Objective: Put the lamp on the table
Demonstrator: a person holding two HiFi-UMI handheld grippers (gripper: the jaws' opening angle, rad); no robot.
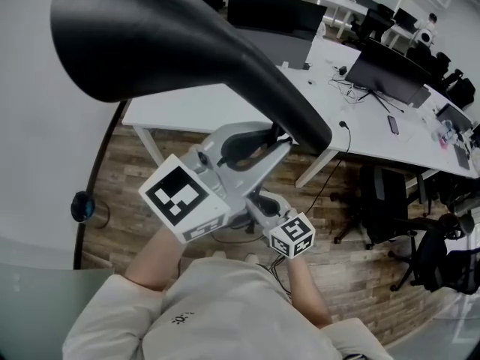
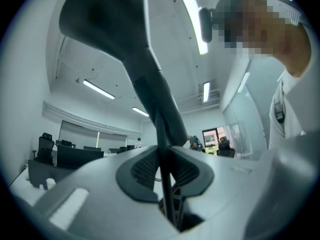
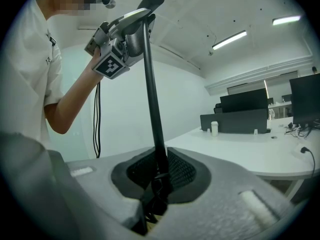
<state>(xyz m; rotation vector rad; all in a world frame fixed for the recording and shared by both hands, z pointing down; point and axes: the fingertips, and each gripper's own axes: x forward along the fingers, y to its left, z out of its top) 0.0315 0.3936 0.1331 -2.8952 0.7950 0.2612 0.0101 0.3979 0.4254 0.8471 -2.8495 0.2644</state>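
**lamp held in both grippers, short of the table**

the black lamp [image 1: 150, 36] is carried in the air on the person's side of the white table [image 1: 225, 103]. its thin stem [image 3: 152, 99] runs nearly upright, shade uppermost. the left gripper [image 2: 167, 184] is clamped on the stem just below the shade. the right gripper [image 3: 157, 179] is clamped lower on the stem. the left gripper appears nearer the table. a small white bottle [image 3: 214, 129] stands on the table; its contents cannot be told.

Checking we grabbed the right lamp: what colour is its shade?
Black all over. The lamp shows its shade best in the head view.
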